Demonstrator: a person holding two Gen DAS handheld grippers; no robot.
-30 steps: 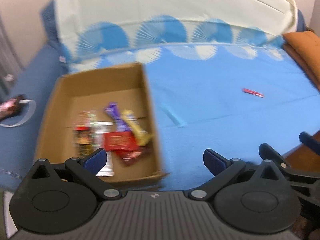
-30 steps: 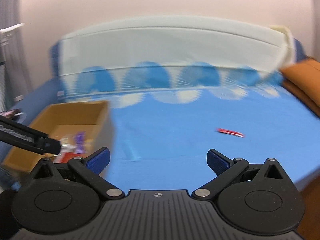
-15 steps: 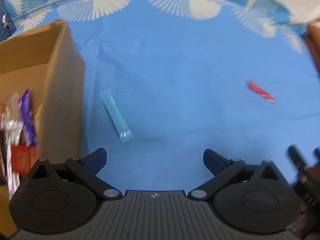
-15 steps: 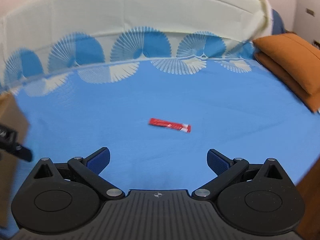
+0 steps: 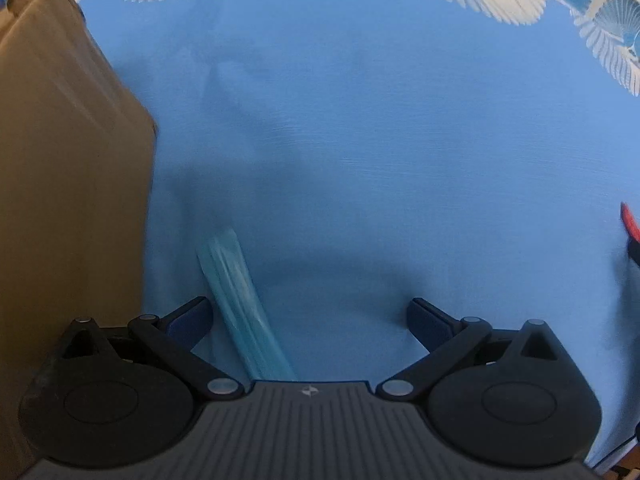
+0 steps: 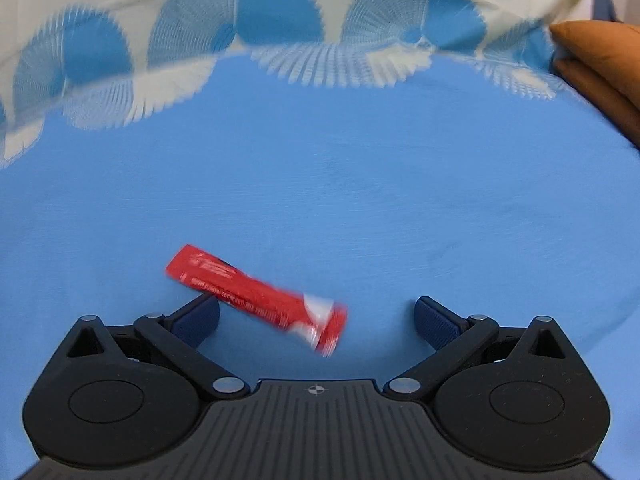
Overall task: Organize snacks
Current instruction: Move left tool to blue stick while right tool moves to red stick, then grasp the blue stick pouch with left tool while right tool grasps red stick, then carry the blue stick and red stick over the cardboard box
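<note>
A light blue stick packet (image 5: pixel 244 312) lies on the blue bedsheet, next to the cardboard box (image 5: pixel 68 200). My left gripper (image 5: pixel 308 320) is open and low over it; the packet runs between the fingers, close to the left one. A red stick packet (image 6: pixel 256 296) lies slanted on the sheet. My right gripper (image 6: pixel 316 316) is open just above it, with the packet between the fingers, its left end by the left fingertip. The red packet's end also shows at the right edge of the left wrist view (image 5: pixel 630 224). The box's inside is hidden.
The box's outer wall stands close to my left gripper on its left. The folded white-and-blue patterned cover (image 6: pixel 280 40) lies across the back of the bed. An orange cushion (image 6: pixel 600 64) sits at the far right.
Both grippers have moved down and forward toward the sheet. The blue packet has come between the left fingers and the red packet between the right fingers. Both stay open.
</note>
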